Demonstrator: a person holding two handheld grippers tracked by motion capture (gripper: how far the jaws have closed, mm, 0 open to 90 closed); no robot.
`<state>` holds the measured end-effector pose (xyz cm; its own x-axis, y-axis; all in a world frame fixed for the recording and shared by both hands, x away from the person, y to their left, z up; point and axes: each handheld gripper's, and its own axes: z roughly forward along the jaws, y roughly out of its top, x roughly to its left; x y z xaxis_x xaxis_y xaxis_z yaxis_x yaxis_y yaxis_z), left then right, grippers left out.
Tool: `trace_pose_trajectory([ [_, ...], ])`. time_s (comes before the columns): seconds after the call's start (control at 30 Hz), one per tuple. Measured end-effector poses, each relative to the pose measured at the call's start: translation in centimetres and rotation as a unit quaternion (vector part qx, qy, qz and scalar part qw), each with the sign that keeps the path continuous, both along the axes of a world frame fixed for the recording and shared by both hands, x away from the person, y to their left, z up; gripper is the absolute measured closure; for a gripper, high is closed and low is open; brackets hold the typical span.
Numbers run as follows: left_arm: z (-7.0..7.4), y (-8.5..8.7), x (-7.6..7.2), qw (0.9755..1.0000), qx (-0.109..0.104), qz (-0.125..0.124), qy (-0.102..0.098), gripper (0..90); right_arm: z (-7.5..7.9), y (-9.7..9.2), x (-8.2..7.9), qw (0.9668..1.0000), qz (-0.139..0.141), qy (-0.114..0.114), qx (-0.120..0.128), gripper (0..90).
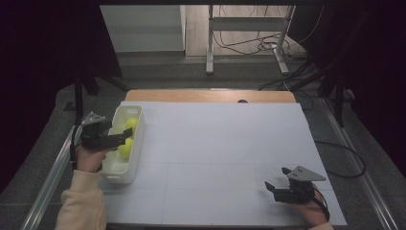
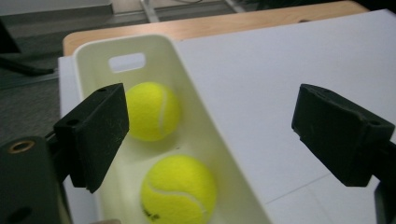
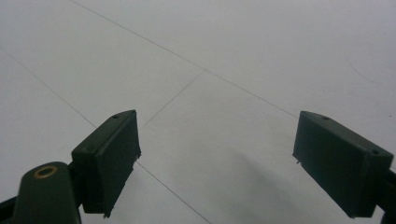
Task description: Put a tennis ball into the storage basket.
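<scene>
A white oblong bin (image 1: 134, 162) stands at the left edge of the white table sheet (image 1: 215, 143). Two yellow tennis balls lie in it, one farther (image 1: 131, 124) and one nearer (image 1: 126, 148). My left gripper (image 1: 123, 140) hovers over the bin, open, with nothing between its pads. In the left gripper view the bin (image 2: 95, 59) runs away from me, the far ball (image 2: 152, 111) and the near ball (image 2: 179, 189) lie below the left gripper (image 2: 210, 126). My right gripper (image 1: 276, 178) stands open at the front right over bare sheet, and it (image 3: 217, 158) holds nothing.
The wooden table edge (image 1: 210, 95) shows beyond the sheet. Behind it on the floor stand a metal frame (image 1: 246, 33) and loose cables (image 1: 268, 45). Metal rails (image 1: 48, 182) run along both sides of the table. Dark curtains hang left and right.
</scene>
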<state>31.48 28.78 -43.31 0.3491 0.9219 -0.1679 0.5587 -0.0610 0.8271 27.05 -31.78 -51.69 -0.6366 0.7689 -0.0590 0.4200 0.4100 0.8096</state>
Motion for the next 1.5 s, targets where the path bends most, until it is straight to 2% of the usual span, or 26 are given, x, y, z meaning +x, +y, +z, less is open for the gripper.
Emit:
trace_pose_trajectory([
  [0.1, 0.3, -0.4, -0.4, 0.9996, -0.02, -0.017, -0.011, 12.3, 0.0, -0.1, 0.0, 1.0, -0.001, 0.0, 0.005, 15.1],
  [0.17, 0.4, -0.5, -0.5, 0.9995, -0.023, -0.02, -0.013, 12.3, 0.1, -0.1, 0.0, 1.0, -0.002, -0.001, 0.006, 15.1],
  [0.27, 0.8, -1.3, -0.7, 0.9983, -0.039, -0.036, -0.024, 12.3, 0.1, -0.2, -0.1, 1.0, 0.002, -0.002, 0.006, 15.1],
  [0.43, 1.3, -2.4, -1.0, 0.9971, -0.041, -0.05, -0.039, 12.3, 0.1, -0.2, 0.0, 0.9999, 0.004, -0.004, 0.011, 15.2],
  [0.57, 1.3, -3.0, -1.2, 0.9958, -0.047, -0.065, -0.045, 12.3, 0.2, 0.0, -0.1, 1.0, 0.006, -0.006, 0.005, 15.2],
  [0.77, 1.0, -3.9, -1.2, 0.9945, -0.045, -0.084, -0.045, 12.3, 0.1, 0.2, 0.0, 1.0, 0.007, -0.005, -0.001, 15.2],
  [1.0, 0.6, -4.9, -1.1, 0.9938, -0.041, -0.094, -0.043, 12.0, 0.1, 0.3, 0.1, 0.9999, 0.011, -0.006, -0.001, 15.1],
  [1.1, 0.5, -5.6, -1.1, 0.9926, -0.044, -0.104, -0.043, 12.1, 0.2, 0.2, 0.1, 0.9999, 0.011, -0.007, 0.003, 15.1],
  [1.5, -0.9, -8.6, -2.3, 0.9888, -0.03, -0.14, -0.043, 12.4, 0.4, 0.4, -0.3, 0.9998, 0.015, -0.008, 0.009, 15.1],
])
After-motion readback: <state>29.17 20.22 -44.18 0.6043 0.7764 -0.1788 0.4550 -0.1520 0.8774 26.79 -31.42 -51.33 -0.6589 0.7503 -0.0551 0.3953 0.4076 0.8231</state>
